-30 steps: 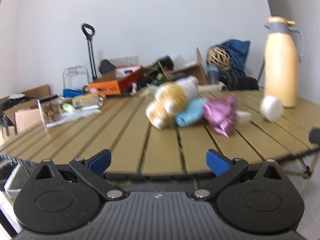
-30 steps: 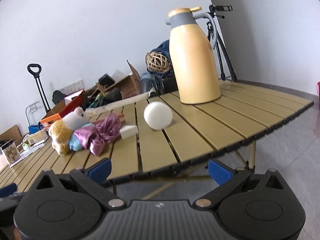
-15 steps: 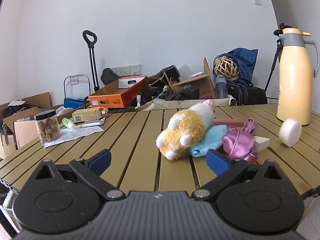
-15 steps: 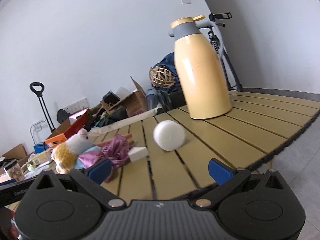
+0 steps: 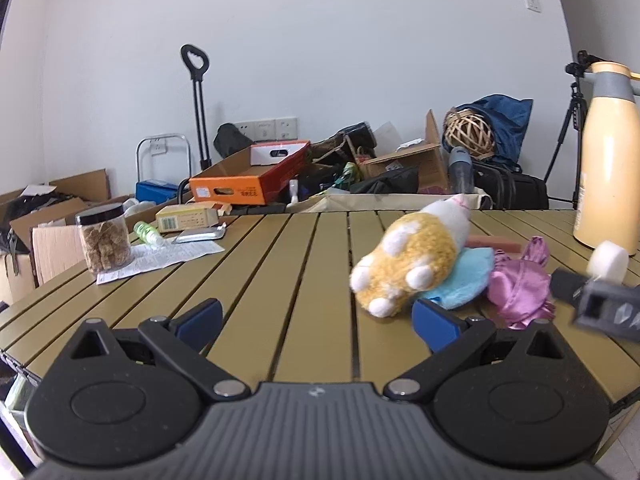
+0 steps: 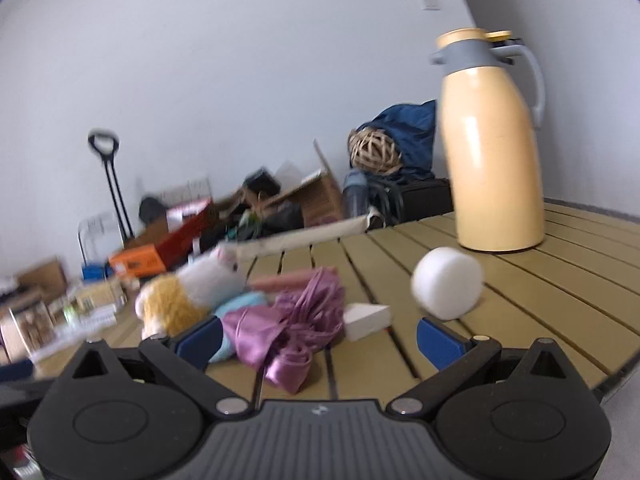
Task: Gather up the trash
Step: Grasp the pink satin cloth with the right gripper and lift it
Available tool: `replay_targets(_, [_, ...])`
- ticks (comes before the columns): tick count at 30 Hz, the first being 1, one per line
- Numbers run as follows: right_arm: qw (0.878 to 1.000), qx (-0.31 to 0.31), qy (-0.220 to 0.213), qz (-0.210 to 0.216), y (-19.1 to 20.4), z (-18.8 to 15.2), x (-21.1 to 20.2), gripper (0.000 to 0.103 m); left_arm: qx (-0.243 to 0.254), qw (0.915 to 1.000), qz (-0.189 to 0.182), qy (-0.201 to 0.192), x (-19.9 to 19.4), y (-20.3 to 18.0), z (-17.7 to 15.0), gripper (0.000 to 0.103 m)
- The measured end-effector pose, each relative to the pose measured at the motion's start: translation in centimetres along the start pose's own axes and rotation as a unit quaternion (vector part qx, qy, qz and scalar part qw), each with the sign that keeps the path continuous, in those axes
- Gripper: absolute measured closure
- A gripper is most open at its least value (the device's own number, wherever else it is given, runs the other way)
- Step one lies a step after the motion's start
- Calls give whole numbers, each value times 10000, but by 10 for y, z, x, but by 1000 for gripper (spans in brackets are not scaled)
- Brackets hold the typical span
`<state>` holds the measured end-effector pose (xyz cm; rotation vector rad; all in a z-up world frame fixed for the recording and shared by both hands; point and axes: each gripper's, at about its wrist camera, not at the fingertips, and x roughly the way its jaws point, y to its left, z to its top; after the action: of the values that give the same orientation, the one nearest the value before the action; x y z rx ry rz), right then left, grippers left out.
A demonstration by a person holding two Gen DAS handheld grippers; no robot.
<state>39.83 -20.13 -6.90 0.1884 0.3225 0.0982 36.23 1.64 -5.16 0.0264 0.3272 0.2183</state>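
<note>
Right wrist view: both the right gripper [image 6: 318, 338] and the left gripper [image 5: 316, 320] are seen spread wide and empty above the slatted table [image 6: 560, 280], where crumpled purple foil [image 6: 292, 324] is lain beside a plush toy [image 6: 188, 296].

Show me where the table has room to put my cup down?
Bare slats lie between the snack jar and the plush toy, ahead of the left tongs. More room sits right of the yellow jug. It's crowded around the purple cloth and foam puck.
</note>
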Motion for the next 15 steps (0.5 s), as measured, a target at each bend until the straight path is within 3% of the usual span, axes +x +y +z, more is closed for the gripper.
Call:
replay_targets(6, [9997,-142,210,42,21,2,29,1,-240,9996,93,153,8,18,-1,0])
replay_targets(13, [9985,-337,398,-169,33,3,58,11,-301,9992,113,237,13,23,-3,0])
replay_targets(15, [9984,-329,436,-155,33,1,63,19,-279,9992,103,250,14,22,-3,0])
